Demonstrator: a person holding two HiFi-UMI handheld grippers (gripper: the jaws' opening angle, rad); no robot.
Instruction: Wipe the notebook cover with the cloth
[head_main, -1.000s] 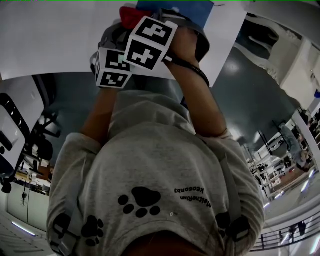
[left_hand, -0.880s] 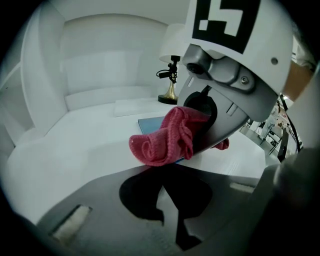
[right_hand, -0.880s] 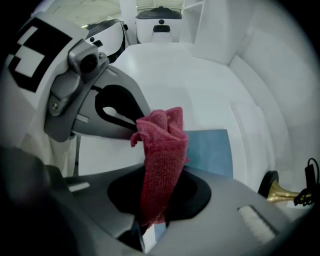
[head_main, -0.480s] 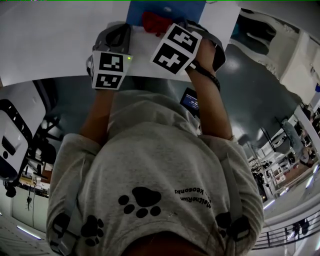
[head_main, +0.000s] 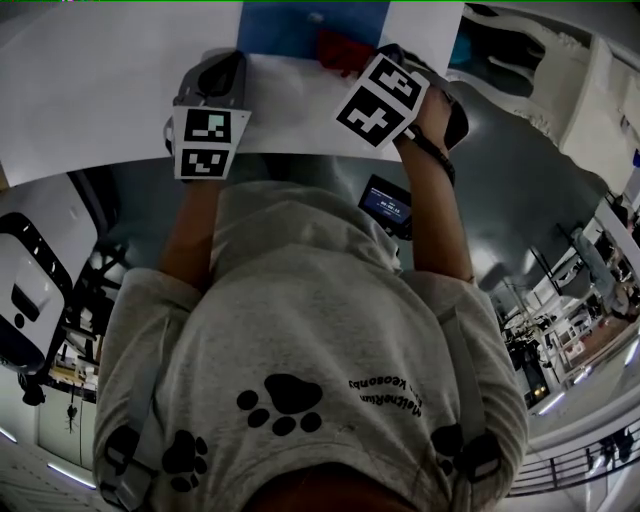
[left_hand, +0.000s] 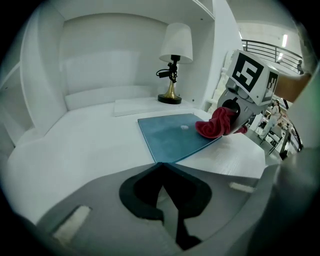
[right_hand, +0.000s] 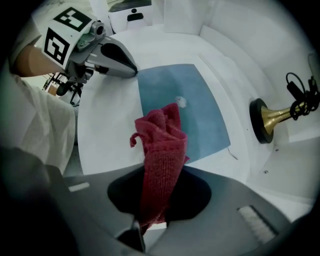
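The right gripper (right_hand: 150, 227) is pinching a red cloth (right_hand: 161, 150) between its jaws, and the bunched free end is sticking out ahead of them over the near edge of the blue notebook (right_hand: 197, 95). From the left gripper view the cloth (left_hand: 216, 124) is looking as if it is resting on that edge of the cover, though whether it is pressing down or only brushing it cannot be told. The left gripper (left_hand: 161, 167) is pressed together with nothing between its jaws; its tip is sitting right at the notebook's nearest corner (left_hand: 159, 161), seemingly pinning the book to the white desk (left_hand: 85, 145). So the setup is looking finished: cloth gripped, cover reached, book steadied. The wiping itself is appearing barely under way or only partly done, since nearly the whole cover is lying bare beyond the cloth, including a small pale speck (right_hand: 181, 102) just ahead of the cloth's tip. What is probably remaining is sweeping the cloth forward and across that open blue surface, toward the far edge beside the brass-footed lamp (left_hand: 174, 60).
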